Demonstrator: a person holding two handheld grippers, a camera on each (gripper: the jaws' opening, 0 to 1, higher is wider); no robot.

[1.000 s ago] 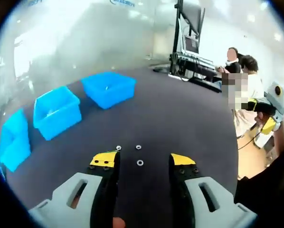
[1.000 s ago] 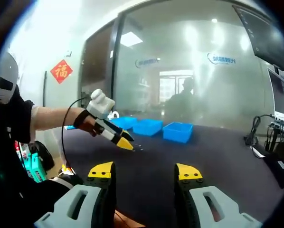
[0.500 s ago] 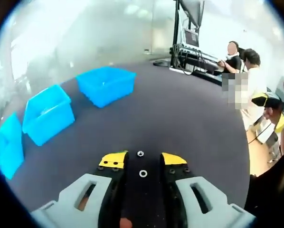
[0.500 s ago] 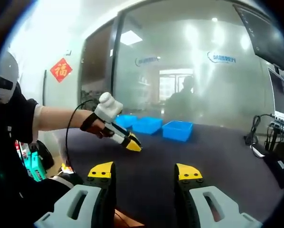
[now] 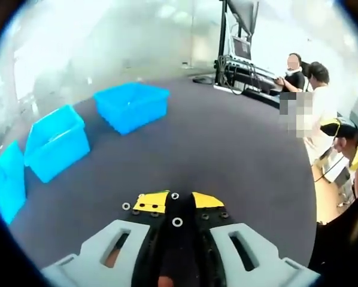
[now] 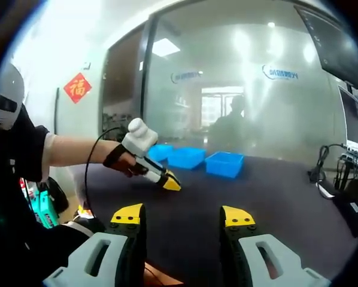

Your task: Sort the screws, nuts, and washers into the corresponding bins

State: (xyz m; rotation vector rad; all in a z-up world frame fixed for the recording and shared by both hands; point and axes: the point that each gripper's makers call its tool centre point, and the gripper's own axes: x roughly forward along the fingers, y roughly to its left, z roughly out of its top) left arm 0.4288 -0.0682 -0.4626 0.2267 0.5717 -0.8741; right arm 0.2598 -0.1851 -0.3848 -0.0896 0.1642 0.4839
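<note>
Closing steadily, your left gripper (image 5: 174, 202) now has its yellow-tipped jaws nearly together around a washer (image 5: 177, 222), which lies on the dark table (image 5: 239, 149) in the narrow gap between them; whether the pads actually touch it cannot be told. Two more washers lie close by: one at 9 o'clock of the tips (image 5: 126, 206), one at 12 o'clock (image 5: 175, 195). Three blue bins (image 5: 131, 106) wait at 10 to 11 o'clock, well apart. Your right gripper (image 6: 182, 216) hovers with jaws wide apart, holding nothing. Judged from this, the pick is nearly secured; the lift toward a bin comes next.
</note>
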